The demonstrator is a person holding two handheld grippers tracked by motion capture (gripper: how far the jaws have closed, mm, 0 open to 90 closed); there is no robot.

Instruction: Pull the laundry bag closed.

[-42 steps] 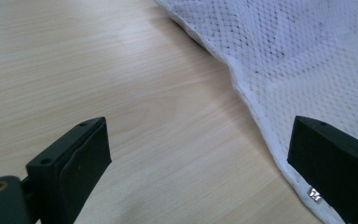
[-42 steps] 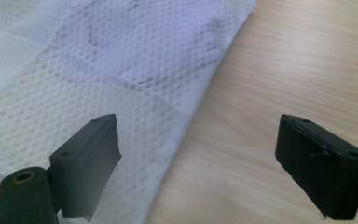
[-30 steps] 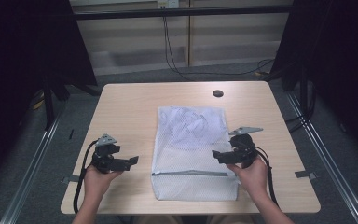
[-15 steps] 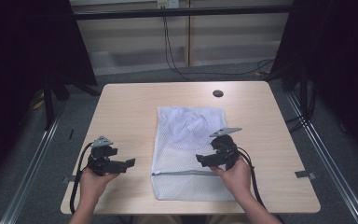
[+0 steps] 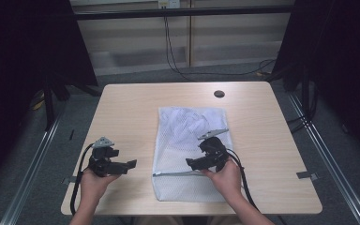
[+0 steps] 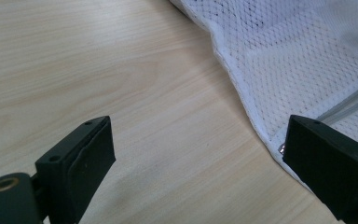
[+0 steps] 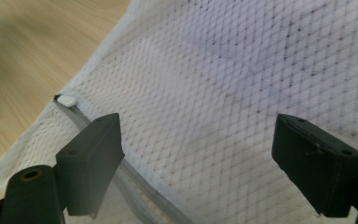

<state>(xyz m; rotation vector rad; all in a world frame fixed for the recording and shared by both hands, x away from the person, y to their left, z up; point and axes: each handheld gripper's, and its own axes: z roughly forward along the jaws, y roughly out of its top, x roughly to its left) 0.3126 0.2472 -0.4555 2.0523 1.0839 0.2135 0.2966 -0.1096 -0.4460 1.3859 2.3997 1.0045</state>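
Note:
A white mesh laundry bag [image 5: 187, 136] lies flat in the middle of the table with a pale garment inside its far half. A grey zipper [image 5: 178, 174] crosses it near the front. My right gripper [image 5: 191, 163] hovers open over the bag just above the zipper. In the right gripper view the jaws [image 7: 198, 135] straddle the mesh, with the zipper [image 7: 135, 173] under the left jaw and its white pull [image 7: 66, 99] at the bag's edge. My left gripper [image 5: 130, 164] is open on bare wood just left of the bag. In the left gripper view [image 6: 198, 140] the bag's edge [image 6: 242, 93] reaches its right jaw.
The light wooden table [image 5: 126, 112] has a dark round hole [image 5: 219, 93] near its far right. Bare wood lies on both sides of the bag. Black curtains and metal rails surround the table. Cables trail from both grippers toward the front edge.
My right gripper has moved left from the bag's right edge to above its middle, near the zipper. The left gripper has barely shifted.

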